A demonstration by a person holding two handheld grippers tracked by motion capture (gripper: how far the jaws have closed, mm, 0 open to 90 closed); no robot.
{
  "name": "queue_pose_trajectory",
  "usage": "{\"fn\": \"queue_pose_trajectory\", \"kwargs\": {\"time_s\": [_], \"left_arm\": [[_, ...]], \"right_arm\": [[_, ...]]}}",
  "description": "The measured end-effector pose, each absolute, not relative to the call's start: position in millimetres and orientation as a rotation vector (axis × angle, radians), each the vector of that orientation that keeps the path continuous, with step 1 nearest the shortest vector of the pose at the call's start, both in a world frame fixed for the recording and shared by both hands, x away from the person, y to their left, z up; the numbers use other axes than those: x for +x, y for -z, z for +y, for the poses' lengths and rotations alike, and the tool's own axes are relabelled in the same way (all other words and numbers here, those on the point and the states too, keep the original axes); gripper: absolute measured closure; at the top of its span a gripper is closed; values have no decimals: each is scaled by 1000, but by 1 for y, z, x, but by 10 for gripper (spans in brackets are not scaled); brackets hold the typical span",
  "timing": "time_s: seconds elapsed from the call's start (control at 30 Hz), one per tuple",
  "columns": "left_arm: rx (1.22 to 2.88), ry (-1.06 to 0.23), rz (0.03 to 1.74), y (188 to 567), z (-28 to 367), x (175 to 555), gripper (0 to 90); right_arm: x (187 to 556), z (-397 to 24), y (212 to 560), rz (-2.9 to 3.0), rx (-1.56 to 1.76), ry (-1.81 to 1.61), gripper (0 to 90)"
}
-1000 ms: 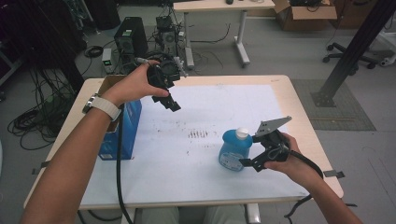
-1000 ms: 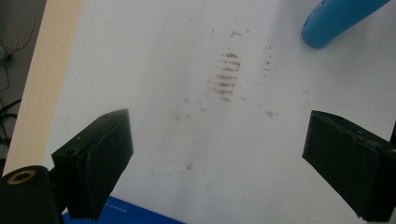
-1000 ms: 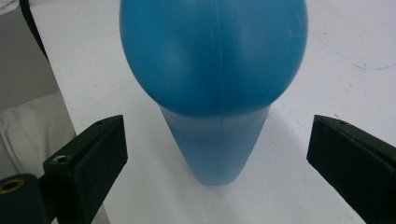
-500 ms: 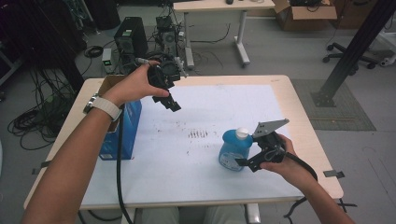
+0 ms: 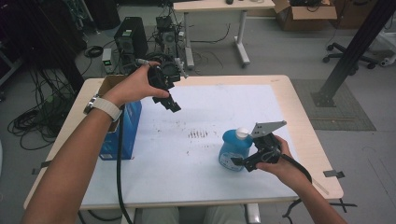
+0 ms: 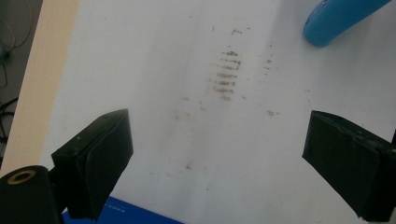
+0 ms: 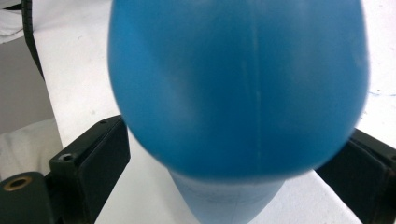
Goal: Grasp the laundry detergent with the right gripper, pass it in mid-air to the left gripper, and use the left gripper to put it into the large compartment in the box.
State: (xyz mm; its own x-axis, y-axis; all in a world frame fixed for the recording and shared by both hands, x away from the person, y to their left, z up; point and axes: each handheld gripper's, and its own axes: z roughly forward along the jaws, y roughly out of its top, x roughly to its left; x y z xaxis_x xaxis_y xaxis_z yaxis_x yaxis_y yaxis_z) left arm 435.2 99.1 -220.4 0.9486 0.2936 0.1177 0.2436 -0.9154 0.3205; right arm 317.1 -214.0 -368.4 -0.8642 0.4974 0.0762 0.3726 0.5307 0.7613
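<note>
**Closing in on the blue bottle**

From the high view, I see my right gripper [image 5: 239, 162] low on the white sheet [image 5: 210, 100], right at the blue bottle [image 5: 235, 148]. The bottle stands up on the sheet with its white cap [image 5: 242, 133] on. My left gripper [image 5: 170, 100] hangs in the air over the far left part of the table [image 5: 303, 116], well apart from the bottle. A blue box [image 5: 122, 130] stands at the table's left edge.

In the left gripper view, my left gripper [image 6: 219, 163] is wide open with nothing in it. Below it is the sheet with some brown smudges [image 6: 226, 74]. A bit of the bottle [image 6: 336, 18] peeks in at the top corner, far off.

In the right gripper view, the bottle [image 7: 238, 88] sits between my right gripper's [image 7: 229, 163] two black jaws. The jaws have just been closing a little. They are very near the bottle's sides, but I cannot tell if they press on it yet.

I think the reach is done. What is left is to squeeze tight and then lift the bottle.
</note>
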Motion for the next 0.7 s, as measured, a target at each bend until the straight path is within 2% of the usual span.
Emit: {"fn": "queue_pose_trajectory", "kwargs": {"time_s": [0.3,0.7], "left_arm": [[2791,-236,402,221,101,435,87],[2795,-230,400,222,100,436,87]], "right_arm": [[318,-213,372,2607,741,-1265,103],[319,-214,374,2596,732,-1294,206]]}}
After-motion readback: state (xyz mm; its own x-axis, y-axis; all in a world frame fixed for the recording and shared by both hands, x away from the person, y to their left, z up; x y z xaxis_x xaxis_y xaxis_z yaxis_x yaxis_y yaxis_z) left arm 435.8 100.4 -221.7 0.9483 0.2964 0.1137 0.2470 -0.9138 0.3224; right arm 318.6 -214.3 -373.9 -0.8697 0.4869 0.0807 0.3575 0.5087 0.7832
